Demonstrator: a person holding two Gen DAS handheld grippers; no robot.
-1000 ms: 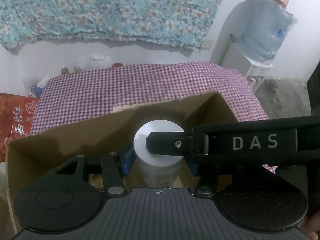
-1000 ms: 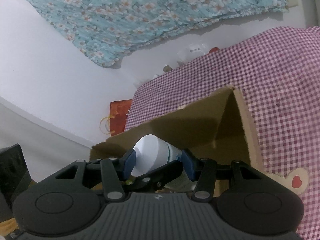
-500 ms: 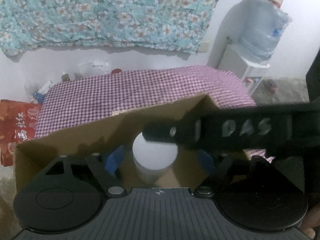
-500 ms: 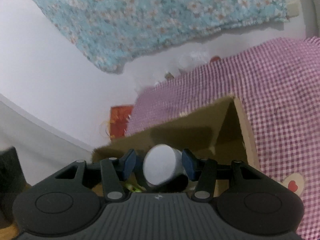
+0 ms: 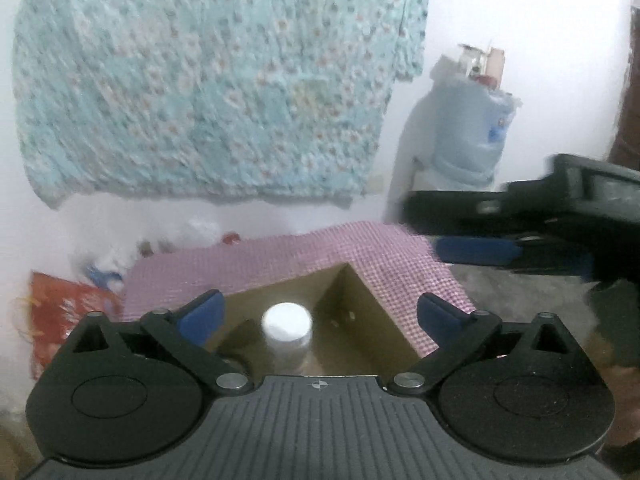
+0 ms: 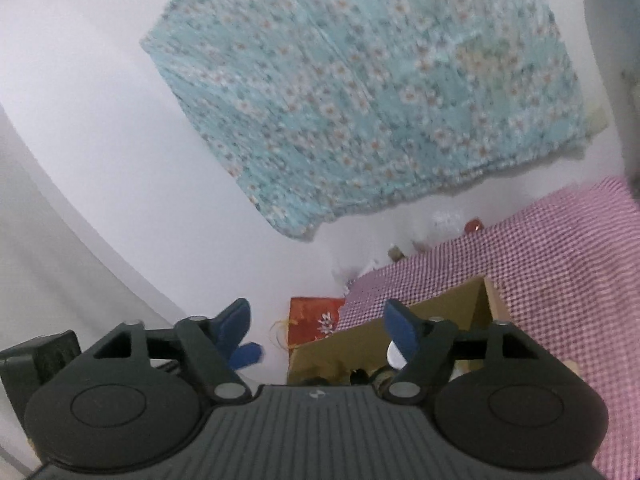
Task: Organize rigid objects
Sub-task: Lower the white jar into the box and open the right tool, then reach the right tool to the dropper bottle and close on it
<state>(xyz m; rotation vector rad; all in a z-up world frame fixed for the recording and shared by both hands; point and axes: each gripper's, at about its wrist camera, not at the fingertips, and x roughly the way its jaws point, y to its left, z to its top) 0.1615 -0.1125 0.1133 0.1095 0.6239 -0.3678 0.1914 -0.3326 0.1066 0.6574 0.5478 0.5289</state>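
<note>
The left gripper (image 5: 318, 314) has its fingers spread wide, holding nothing. Low in the frame's center, a white bottle (image 5: 287, 330) stands upright inside the box (image 5: 362, 320) on the checkered surface (image 5: 280, 256). The right gripper (image 6: 320, 326) is likewise spread wide and unloaded.
</note>
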